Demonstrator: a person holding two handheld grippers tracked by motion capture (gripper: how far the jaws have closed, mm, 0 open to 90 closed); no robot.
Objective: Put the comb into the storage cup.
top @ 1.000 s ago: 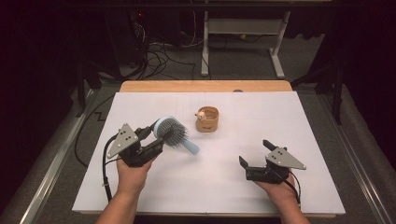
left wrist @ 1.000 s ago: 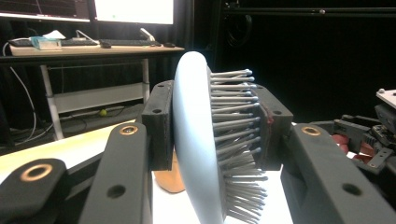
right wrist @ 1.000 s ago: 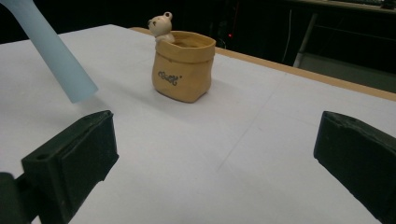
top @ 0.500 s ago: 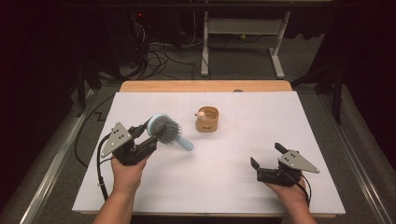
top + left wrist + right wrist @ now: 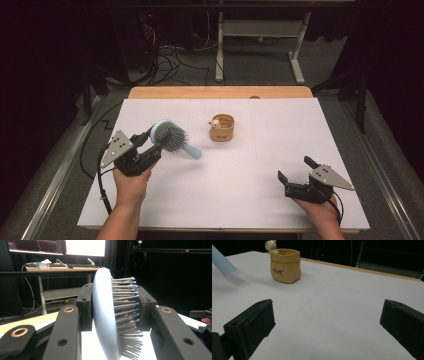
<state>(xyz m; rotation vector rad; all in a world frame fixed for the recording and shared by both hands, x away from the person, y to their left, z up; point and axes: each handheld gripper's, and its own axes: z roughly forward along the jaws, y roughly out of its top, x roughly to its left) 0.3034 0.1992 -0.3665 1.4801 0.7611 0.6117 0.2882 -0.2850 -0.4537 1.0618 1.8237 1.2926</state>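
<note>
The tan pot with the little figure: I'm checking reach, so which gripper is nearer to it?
Left. The left gripper, shut on the hairbrush, sits just left of the tan pot; the right gripper is farther, toward the near right.

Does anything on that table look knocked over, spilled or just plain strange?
Nothing is spilled or toppled. One oddity: the left hand-held gripper clamps the blue hairbrush by its bristled head, not its handle. The little tan pot stands upright.

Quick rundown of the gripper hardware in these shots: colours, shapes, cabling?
Both handheld units are black. The left gripper and right gripper each carry a grey three-cornered plate on top and trail a black cable. Their jaws are blocky, with brass-coloured pivot bushings on the linkage arms. Forearms bare, no sleeves.
</note>
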